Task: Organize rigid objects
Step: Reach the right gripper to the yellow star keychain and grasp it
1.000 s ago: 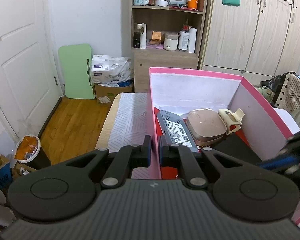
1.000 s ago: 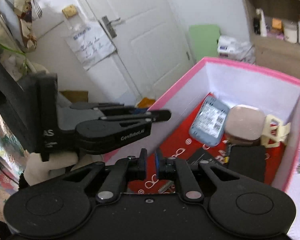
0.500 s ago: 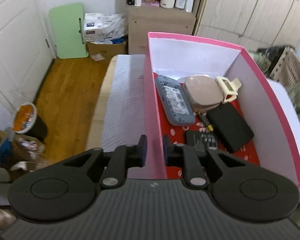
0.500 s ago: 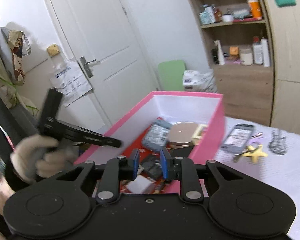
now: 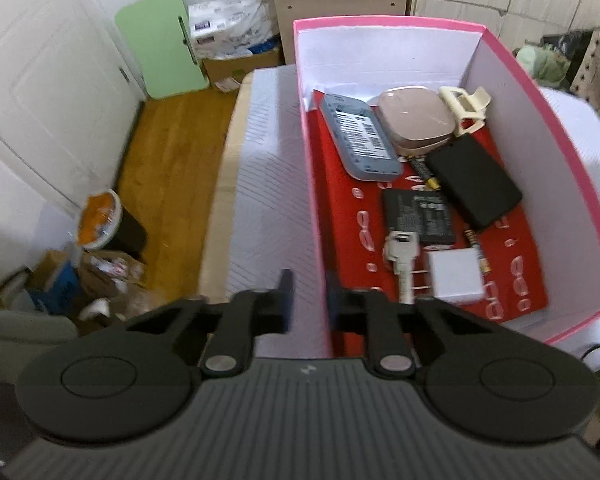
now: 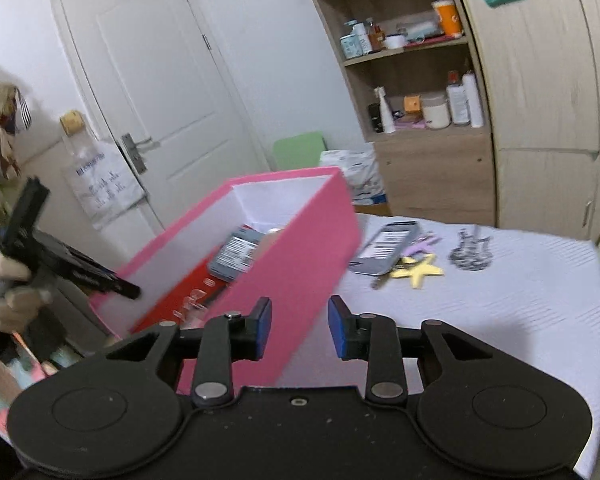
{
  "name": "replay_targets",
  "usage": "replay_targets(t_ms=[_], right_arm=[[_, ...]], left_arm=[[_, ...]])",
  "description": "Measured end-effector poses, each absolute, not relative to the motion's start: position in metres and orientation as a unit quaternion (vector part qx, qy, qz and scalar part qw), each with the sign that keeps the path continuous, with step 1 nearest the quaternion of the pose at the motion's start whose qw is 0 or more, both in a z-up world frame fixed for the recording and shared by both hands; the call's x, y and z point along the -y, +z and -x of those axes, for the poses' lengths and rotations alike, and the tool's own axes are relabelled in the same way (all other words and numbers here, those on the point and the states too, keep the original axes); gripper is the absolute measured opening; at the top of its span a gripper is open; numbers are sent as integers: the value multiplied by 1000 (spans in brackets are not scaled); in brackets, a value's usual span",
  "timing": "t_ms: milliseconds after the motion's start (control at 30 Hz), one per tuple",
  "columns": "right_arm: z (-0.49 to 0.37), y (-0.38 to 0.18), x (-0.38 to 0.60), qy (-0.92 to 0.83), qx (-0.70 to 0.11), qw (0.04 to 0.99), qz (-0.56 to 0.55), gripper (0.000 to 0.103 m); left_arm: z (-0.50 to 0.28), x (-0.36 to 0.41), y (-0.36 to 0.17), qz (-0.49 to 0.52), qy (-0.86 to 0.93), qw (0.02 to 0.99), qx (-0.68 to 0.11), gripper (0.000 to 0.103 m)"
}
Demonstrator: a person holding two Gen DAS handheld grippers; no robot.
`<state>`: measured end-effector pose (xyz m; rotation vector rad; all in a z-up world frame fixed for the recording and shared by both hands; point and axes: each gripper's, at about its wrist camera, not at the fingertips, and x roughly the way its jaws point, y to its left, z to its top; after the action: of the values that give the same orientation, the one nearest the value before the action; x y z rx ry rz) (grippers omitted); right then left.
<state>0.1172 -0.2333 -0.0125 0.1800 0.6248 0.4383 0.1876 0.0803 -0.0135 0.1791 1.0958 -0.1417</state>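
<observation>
The pink box (image 5: 500,46) holds a grey phone (image 5: 360,138) at eleven o'clock, a key (image 5: 403,258) and a white charger (image 5: 455,278) at six. The left gripper (image 5: 308,296) pinches the box's left wall; the right gripper (image 6: 299,326) is opening, its jaws empty.

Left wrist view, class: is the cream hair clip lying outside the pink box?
No, the cream hair clip lies inside the pink box, at its far end beside the tan case.

right tongs (image 6: 299,326) swung off box (image 6: 300,256), opening

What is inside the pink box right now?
Inside the pink box: grey device, tan case, hair clip, black case, battery pack, key, white charger. Anything beneath them is hidden.
</observation>
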Motion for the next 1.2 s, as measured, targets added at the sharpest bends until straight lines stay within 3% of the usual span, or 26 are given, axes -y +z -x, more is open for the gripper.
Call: replay_targets(t_ms=[100,167,267,967,1200], right_arm=[[-118,-16,239,204,-295,932,-45,48],[-123,-16,238,186,-291,938,-10,49],[-131,-15,238,181,-273,945,25,60],[-221,-81,214,154,-306,928,147,66],[-242,-95,216,134,-313,935,101,65]], left_arm=[[-182,-73,-14,-90,-58,854,-509,4],[-180,-71,-15,-92,-53,860,-499,4],[-177,-71,-15,-92,-49,865,-491,4],[-171,-65,-14,-145,-77,863,-478,5],[-170,-65,-13,-152,-86,861,-477,5]])
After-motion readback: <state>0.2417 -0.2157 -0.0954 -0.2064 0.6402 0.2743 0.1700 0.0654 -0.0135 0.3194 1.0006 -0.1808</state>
